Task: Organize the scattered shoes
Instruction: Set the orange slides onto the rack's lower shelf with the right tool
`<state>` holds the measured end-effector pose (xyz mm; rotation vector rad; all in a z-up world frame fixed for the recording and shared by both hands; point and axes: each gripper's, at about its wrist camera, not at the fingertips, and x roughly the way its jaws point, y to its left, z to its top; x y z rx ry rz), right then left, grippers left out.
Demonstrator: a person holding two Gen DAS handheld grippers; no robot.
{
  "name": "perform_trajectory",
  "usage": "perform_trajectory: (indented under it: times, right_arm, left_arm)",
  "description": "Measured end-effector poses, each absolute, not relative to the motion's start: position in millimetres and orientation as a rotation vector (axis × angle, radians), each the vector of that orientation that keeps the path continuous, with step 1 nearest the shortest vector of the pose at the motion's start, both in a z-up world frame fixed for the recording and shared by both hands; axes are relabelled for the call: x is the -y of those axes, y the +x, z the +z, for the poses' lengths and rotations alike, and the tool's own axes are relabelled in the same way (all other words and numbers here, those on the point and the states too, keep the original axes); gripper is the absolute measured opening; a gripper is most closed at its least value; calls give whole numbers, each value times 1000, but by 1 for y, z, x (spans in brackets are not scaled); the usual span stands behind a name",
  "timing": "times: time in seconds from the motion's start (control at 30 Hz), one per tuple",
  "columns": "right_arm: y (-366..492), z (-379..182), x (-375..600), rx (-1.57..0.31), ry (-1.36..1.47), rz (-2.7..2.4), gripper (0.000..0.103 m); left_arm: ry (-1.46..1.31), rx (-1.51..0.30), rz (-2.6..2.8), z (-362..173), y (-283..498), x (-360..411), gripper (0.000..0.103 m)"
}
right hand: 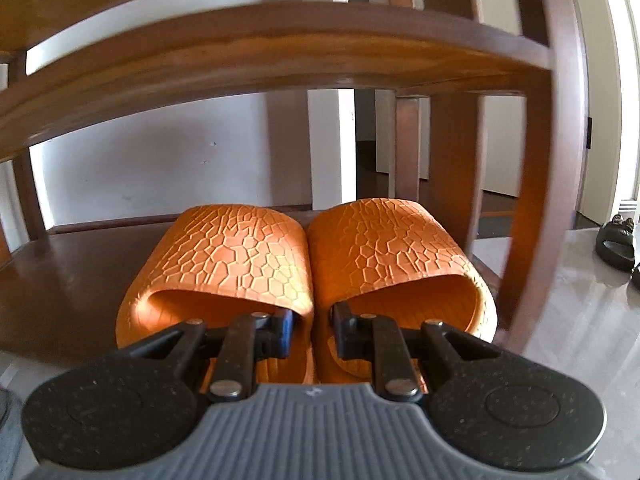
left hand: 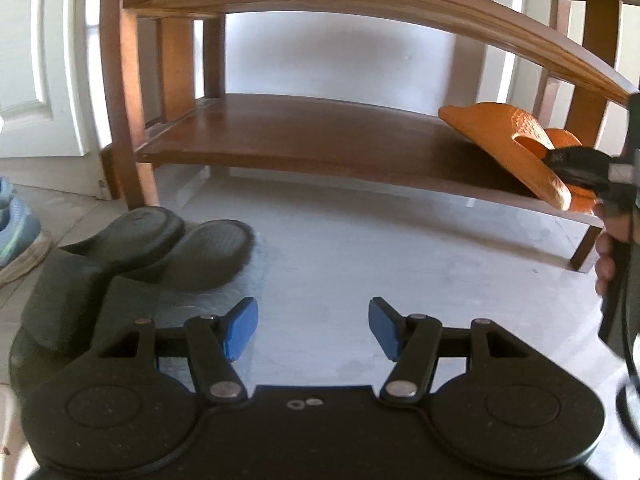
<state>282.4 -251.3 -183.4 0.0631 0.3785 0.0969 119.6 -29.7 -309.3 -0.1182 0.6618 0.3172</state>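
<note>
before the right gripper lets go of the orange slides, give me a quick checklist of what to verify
1. Orange slides side by side, toes toward the back: ok.
2. Right gripper shut on the slides' inner edges: ok.
3. Slides flat on the bottom shelf: not ok; in the left wrist view the heels are raised and hang past the front edge.
4. Bare shelf space beside the slides: ok.
5. Left gripper open, holding nothing: ok.
6. Black slides waiting on the floor: ok.
</note>
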Motion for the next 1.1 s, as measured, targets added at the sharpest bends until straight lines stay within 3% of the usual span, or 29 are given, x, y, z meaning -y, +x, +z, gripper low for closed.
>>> perform_trajectory:
  times: [1.1]
  right_arm:
    - [345, -199, 239, -325, 42, 56, 30]
  left_arm:
    - [-7, -576, 277, -284, 214, 48, 61]
